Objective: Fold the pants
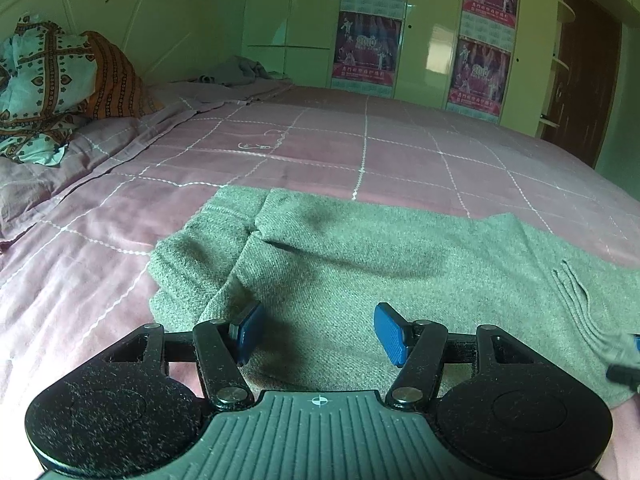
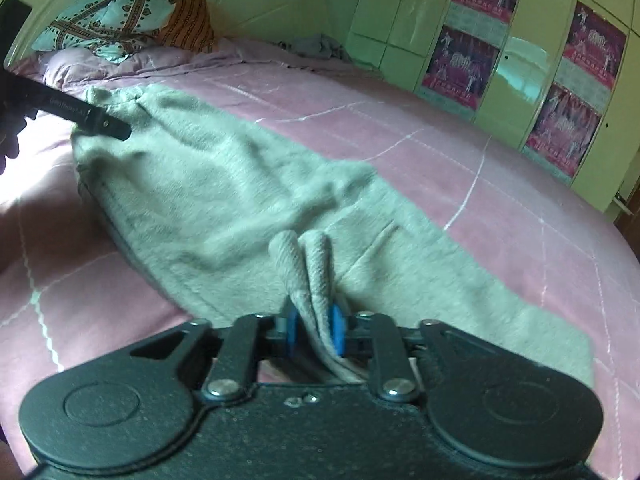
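Right hand-held gripper [image 2: 314, 330] pinches a bunched fold of the grey pants [image 2: 224, 184], while the left hand-held gripper [image 1: 316, 330] hovers spread just above the same pants, which lie across the pink checked bed [image 1: 320, 148], patterned pillows [image 1: 44, 76] beyond.

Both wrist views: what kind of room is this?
Most likely a home bedroom. The pants lie on a bed with a pink checked bedspread, patterned pillows sit at the headboard, and a wardrobe with posters lines the far wall.
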`<state>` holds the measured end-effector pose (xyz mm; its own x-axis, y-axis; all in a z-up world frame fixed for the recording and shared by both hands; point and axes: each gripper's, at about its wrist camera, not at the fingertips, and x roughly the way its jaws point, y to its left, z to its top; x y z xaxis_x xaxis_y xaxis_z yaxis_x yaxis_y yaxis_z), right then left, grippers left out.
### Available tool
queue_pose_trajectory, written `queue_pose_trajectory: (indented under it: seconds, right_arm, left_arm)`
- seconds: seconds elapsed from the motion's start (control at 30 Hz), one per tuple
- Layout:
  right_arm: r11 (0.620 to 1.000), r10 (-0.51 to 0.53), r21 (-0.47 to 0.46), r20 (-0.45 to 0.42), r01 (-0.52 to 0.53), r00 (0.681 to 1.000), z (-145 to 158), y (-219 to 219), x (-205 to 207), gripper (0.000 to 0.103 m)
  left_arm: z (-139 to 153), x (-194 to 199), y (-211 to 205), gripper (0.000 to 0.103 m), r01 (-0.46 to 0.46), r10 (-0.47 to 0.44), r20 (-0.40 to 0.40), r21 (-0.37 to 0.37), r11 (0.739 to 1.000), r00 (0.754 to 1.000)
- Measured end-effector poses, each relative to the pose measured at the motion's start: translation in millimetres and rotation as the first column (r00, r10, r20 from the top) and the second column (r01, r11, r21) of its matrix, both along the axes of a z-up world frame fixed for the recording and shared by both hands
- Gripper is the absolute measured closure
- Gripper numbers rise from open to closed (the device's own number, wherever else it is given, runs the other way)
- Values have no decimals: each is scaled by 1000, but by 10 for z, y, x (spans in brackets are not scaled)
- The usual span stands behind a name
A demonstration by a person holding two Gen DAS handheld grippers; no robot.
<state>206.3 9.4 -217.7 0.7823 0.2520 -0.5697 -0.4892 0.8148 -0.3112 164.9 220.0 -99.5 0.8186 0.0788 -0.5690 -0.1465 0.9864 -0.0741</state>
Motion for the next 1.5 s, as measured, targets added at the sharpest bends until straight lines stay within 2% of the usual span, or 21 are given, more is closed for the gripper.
queue_pose_trajectory:
  seconds: [0.07,0.1,0.13,0.17,0.2,0.27,0.37,0.5,1.13,1.2,1.27,1.3,1.37,1.4,1.43,1.5]
  right_arm:
    - [996,35,77,-18,-33,999,9,25,-100,51]
    - [989,46,140,-28,-42,999,43,8,-126,47]
    - [982,49,183,-24,-44,999,66,4,-161,52]
    - [969,88,233,-23,-80,996,106,-20,-204,70]
    - [953,134,279,-35,-119,990,139,-29,-240,75]
    - [955,137,270,-35,-122,990,161,29,-288,77]
    - [949,95,305,-36,-80,995,207,-21,-296,78]
    - [956,63,289,-26,-53,998,233,-52,-276,78]
    - [955,24,296,-2,-22,1000,271,-106,-219,79]
    - [951,-34,308,27,24,999,330,-236,-214,88]
    - [929,-158,347,57,129,986,416,-508,-201,90]
    - [908,-227,374,63,188,972,446,-686,-202,90]
    - [856,-381,405,78,320,921,491,-1069,-234,90]
    - [829,-440,414,71,375,895,499,-1249,-248,90]
    - [806,-479,424,60,412,876,498,-1401,-264,90]
    - [786,-521,415,45,459,852,473,-1628,-296,90]
  left_arm:
    - [6,4,-18,42,-2,2,-5,12,1000,1000]
    - [7,0,-35,42,-1,1,-6,19,1000,1000]
    - [9,-2,-48,42,0,1,-9,25,1000,1000]
    - [9,-1,-62,42,0,0,-12,33,999,1000]
    - [9,-3,-77,42,1,0,-16,42,999,1000]
    - [8,-9,-106,42,1,0,-21,57,998,1000]
    - [21,-28,-150,42,5,-3,-24,80,997,1000]
    - [25,-66,-193,42,11,-8,-28,102,995,1000]
    - [32,-193,-281,41,23,-22,-18,84,996,1000]
    - [34,-193,-294,41,30,-29,-19,87,996,999]
    - [53,-207,-304,41,55,-55,-9,67,996,998]
    - [77,-220,-319,42,66,-66,1,40,997,998]
    - [136,-246,-408,59,131,-129,27,-73,989,991]
    - [172,-255,-526,67,159,-157,32,-99,982,987]
    - [209,-268,-678,67,197,-194,46,-95,976,980]
    - [248,-247,-1024,67,268,-264,52,-71,961,963]
